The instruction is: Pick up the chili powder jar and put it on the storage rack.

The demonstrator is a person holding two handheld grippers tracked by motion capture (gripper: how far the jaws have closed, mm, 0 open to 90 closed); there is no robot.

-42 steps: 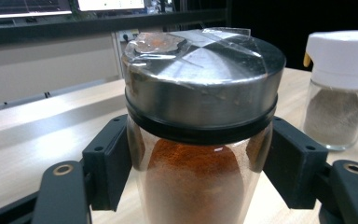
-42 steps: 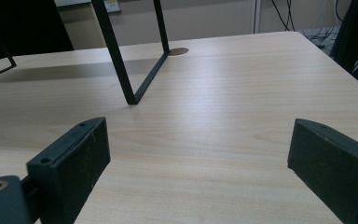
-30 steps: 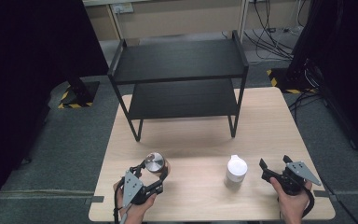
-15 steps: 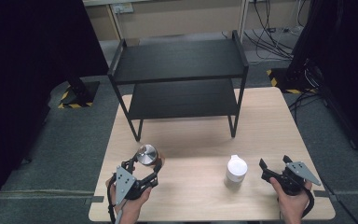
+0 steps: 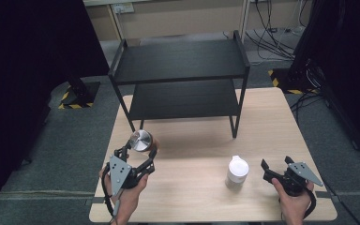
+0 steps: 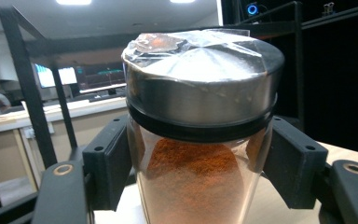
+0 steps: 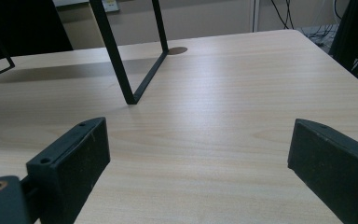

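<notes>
High view: black shelf (image 5: 180,77) beyond jar (image 5: 141,140).

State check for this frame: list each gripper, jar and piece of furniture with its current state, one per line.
Left gripper: shut on the spice jar.
Spice jar: lidded, upright, part full of orange powder.
Right gripper: open, holding nothing.
White jar: upright on the table, capped, untouched.
Black shelf: both tiers bare.
Table: holds the shelf and the white jar.

no readable text, labels, brand names, numbers or signs on anything in view
</notes>
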